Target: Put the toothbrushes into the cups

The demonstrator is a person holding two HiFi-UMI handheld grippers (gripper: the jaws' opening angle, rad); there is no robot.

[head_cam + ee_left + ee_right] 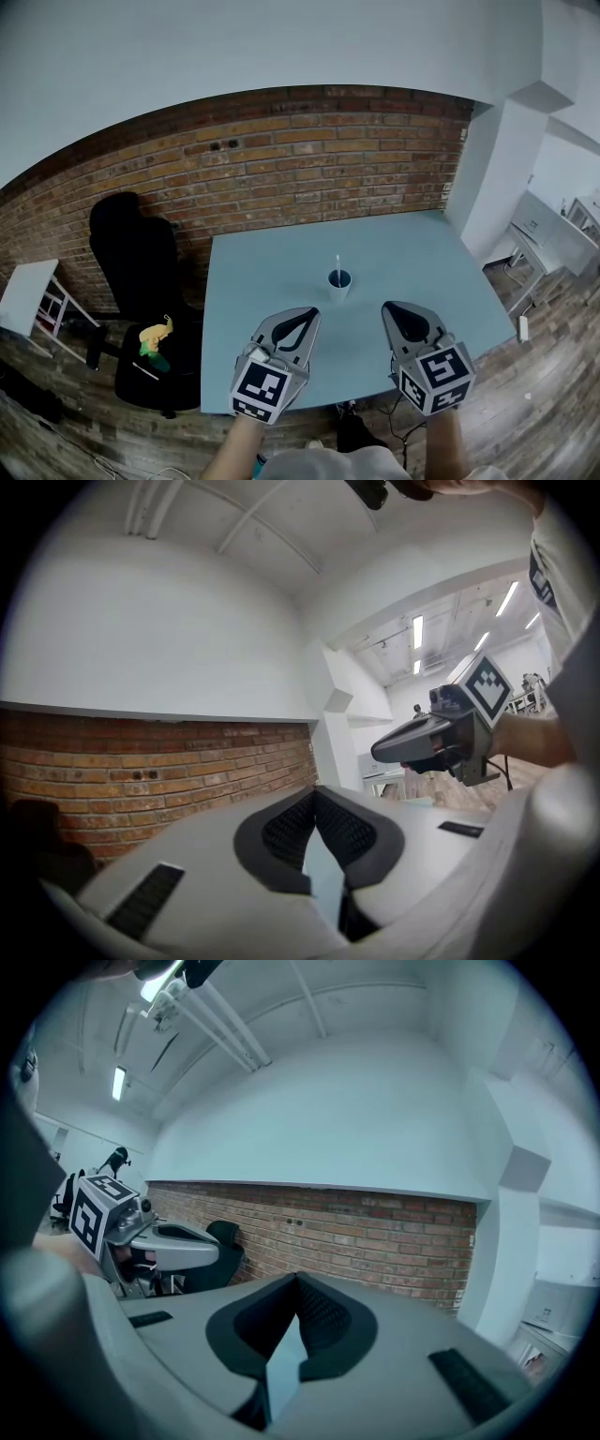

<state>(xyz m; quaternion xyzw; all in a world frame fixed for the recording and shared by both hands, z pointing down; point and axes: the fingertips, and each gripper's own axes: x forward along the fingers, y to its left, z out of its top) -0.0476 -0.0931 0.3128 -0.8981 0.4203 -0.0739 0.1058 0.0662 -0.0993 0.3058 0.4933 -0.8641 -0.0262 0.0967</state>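
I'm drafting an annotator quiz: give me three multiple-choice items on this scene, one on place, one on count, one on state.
1. Where on the table is the cup? A far-left corner B near the middle C near edge
2. How many toothbrushes stand in the cup? A none B one C three
3. The jaws of the right gripper are: A shut, empty B wide open C clamped on the cup
Answers: B, the cup stands mid-table; B, one thin handle rises from it; A, the tips meet with nothing between.
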